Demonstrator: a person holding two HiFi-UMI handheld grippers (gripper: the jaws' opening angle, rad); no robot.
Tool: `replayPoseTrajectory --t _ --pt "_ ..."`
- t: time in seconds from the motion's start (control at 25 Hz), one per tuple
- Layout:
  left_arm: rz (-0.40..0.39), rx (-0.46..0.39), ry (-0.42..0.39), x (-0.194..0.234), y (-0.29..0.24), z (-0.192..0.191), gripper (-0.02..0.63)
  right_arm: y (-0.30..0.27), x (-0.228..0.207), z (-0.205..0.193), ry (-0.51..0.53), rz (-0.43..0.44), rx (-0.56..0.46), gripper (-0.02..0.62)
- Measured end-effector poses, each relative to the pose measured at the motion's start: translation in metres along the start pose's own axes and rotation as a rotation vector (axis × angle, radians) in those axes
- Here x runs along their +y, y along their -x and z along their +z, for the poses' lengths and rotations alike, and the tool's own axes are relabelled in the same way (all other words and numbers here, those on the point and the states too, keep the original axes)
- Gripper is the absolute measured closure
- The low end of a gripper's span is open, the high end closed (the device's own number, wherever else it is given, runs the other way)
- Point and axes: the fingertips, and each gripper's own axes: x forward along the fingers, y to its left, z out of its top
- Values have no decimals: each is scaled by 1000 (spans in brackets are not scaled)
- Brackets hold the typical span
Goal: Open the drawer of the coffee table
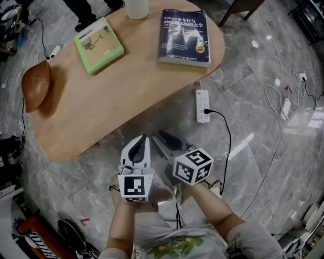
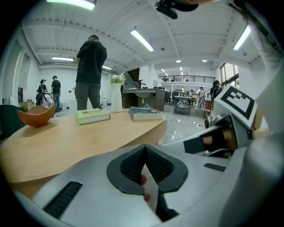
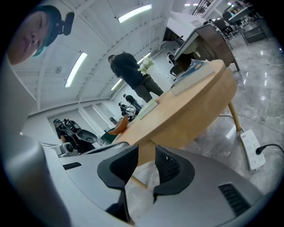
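Note:
The oval wooden coffee table (image 1: 126,91) fills the upper left of the head view. No drawer front shows in any view. Both grippers are held side by side just off the table's near edge, low over the floor. My left gripper (image 1: 144,140) is shut with nothing between its pads; in the left gripper view (image 2: 145,165) it looks across the tabletop (image 2: 66,142). To its right, my right gripper (image 1: 163,136) has its jaws a little apart and empty. In the right gripper view (image 3: 146,166) it points at the table's rounded side (image 3: 191,106) and a leg.
On the table lie a green book (image 1: 98,44), a dark blue book (image 1: 185,36), a white vase (image 1: 136,7) and a wooden bowl (image 1: 36,85) at the left rim. A plugged-in power strip (image 1: 202,105) and cables lie on the marble floor. A person (image 2: 91,73) stands beyond the table.

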Motion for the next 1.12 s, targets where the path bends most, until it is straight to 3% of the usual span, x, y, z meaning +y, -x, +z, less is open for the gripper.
replayPoseTrajectory --t 0.24,0.44,0.64,0.8,0.96,1.12 --pt "22 -71 -82 15 -30 -24 598 -33 -43 -9 -8 10 -80 491" --pt "4 -115 -101 14 -59 -47 598 -55 -73 -16 -25 1 -128 423" --pt "-20 -138 -121 9 -78 -51 598 -69 -100 -21 -254 65 -155 402" --pt "-20 -86 -59 13 -90 -67 598 -74 -112 -20 -413 128 -173 385" --pt "-23 -57 -129 7 -92 -75 598 -84 -124 -25 -555 187 -177 380" --pt "-13 -31 -133 11 -93 -86 598 -91 -136 -23 -596 193 -205 382"
